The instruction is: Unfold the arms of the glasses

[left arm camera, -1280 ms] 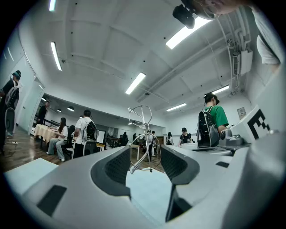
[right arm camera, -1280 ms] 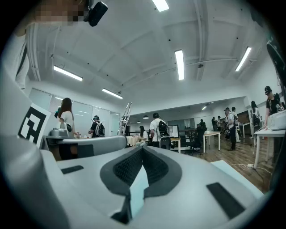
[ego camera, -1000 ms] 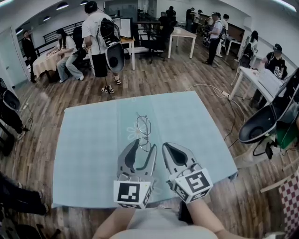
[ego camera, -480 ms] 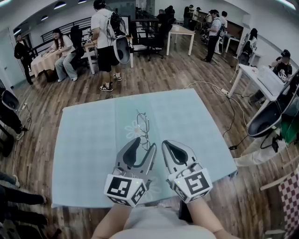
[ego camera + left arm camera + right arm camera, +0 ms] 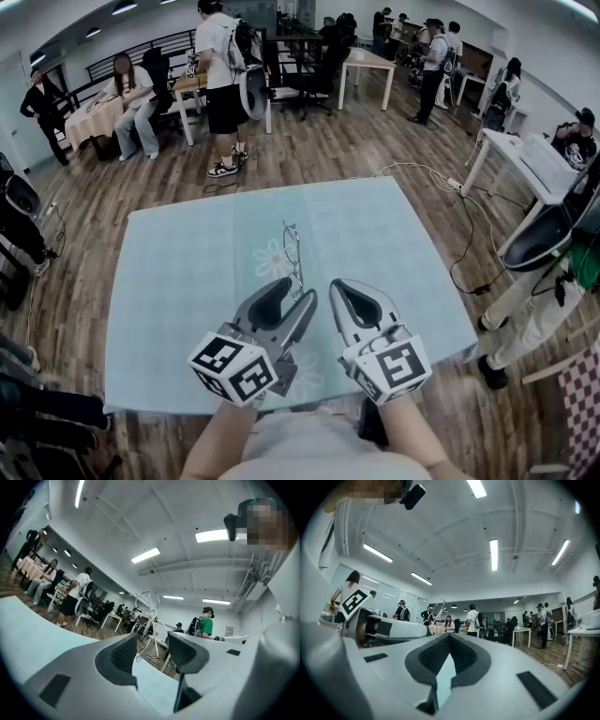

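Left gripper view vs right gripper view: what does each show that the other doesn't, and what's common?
Left gripper view only: the left gripper closed on the glasses, both lens rims clear. Right gripper view only: the right gripper with jaws together, empty; the left gripper's marker cube at left. Both: glasses, pale blue tablecloth, people beyond.

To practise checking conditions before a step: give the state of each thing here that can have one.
Left tool: shut on the glasses.
Right tool: shut, empty.
Glasses: gripped, turned on edge; whether the arms are folded is unclear.
Table: covered with a light blue cloth.
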Tool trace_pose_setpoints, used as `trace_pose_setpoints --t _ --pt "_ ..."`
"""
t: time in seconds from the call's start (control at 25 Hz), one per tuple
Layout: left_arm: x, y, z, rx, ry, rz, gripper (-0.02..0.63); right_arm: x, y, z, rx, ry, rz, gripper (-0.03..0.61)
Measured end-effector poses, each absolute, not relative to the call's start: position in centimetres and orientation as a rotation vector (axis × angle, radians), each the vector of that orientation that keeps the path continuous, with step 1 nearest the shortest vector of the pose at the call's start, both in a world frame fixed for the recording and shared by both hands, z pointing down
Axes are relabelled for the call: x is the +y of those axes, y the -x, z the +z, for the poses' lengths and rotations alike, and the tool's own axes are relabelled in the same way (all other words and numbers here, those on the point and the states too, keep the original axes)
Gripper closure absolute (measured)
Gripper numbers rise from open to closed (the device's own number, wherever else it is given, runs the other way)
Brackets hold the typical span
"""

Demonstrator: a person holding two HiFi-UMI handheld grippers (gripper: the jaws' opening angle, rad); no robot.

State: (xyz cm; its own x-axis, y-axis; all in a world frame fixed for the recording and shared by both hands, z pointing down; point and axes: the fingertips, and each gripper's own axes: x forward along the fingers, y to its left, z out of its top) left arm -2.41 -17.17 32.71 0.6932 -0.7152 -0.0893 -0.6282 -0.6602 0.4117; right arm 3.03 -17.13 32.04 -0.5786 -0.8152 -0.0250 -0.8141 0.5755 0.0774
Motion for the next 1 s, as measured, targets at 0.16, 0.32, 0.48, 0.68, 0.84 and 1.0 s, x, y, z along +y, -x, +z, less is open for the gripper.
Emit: trace_pose_setpoints --t 0.16,0.32,0.48,0.68,0.84,1.0 --pt "-17.3 2.7 33.1 -0.919 -2.468 -0.399 0.397 -16.9 -3.3 32.4 -2.773 -1.429 -0.112 0.571" --pt "-17.4 2.9 33.9 -0.783 -2.395 -0.433 0.397 -17.0 -3.3 33.0 -2.770 -1.415 -0.098 0.571" --pt "-17.2 2.8 34.4 -0.666 -2.312 -0.450 0.397 -16.9 -3.1 33.3 -2.782 -1.367 -0.112 0.571" --pt "-18.0 3.7 35.5 -0.605 -2.159 -0.472 0.397 -17.4 -2.6 34.3 -2.773 -1.267 -0.179 0.570" --pt "-18.5 3.9 36.1 -0.552 -2.028 -0.469 0.397 -17.7 -2.4 34.8 -2.790 -1.210 -0.192 0.569" --pt "-18.4 4.1 36.1 -0.500 -1.946 -0.475 0.397 -17.1 -1.7 35.2 -2.831 -1.151 -0.158 0.569"
